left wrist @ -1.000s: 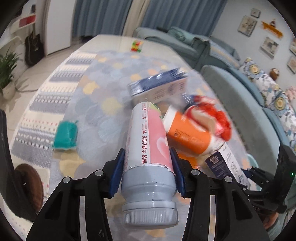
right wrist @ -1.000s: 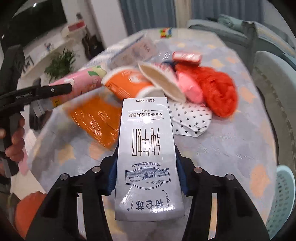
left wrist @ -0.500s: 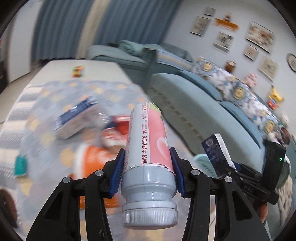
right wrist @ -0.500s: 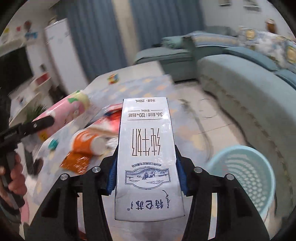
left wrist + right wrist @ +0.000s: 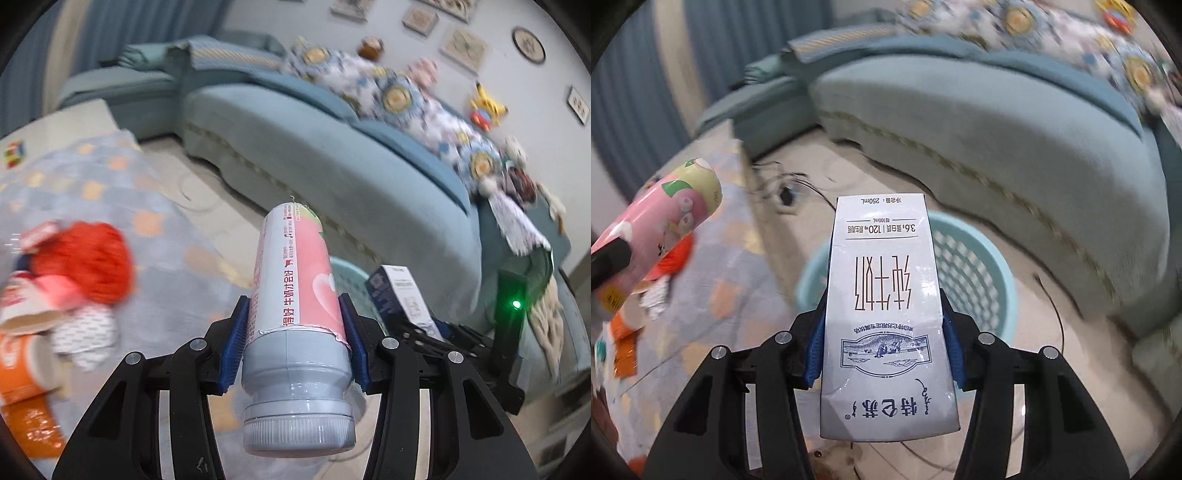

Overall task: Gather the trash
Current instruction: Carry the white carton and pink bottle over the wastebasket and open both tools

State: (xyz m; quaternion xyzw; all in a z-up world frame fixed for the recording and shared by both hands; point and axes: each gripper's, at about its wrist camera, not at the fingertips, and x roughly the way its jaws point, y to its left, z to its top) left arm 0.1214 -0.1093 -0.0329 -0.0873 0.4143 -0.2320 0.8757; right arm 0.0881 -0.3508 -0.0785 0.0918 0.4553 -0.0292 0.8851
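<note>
Blue sofa (image 5: pixel 332 155) cushions curve along the far side of the room, with patterned pillows and soft toys lined up on the backrest and framed pictures on the wall above. Pale floor tiles run between the sofa and a low desk (image 5: pixel 110 206) covered with a grey cloth dotted in orange and yellow.

On the floor just off the desk's near corner stands a light blue plastic basket (image 5: pixel 975 266) with a latticed wall; from the right wrist camera its open mouth shows right behind the carton.

The left hand-held gripper (image 5: pixel 293 328) is clamped on a pink-labelled bottle (image 5: pixel 295 295) with a grey neck and ribbed grey cap, its blue pads pressing both sides of the label's lower end, cap end toward the camera. The bottle is off the desk, in the air past the desk's edge.

The right hand-held gripper (image 5: pixel 882 332) is closed on a white milk carton (image 5: pixel 886 295) with blue print, pads flat against its two narrow sides. The carton is held above the basket's near rim.

Still lying on the desk near its edge are a red fluffy bundle (image 5: pixel 92 266), a spotted white wrapper (image 5: pixel 86 332), an orange paper cup (image 5: pixel 18 362) on its side and an orange foil packet (image 5: pixel 33 428). A colourful puzzle cube (image 5: pixel 14 153) sits toward the far end.
</note>
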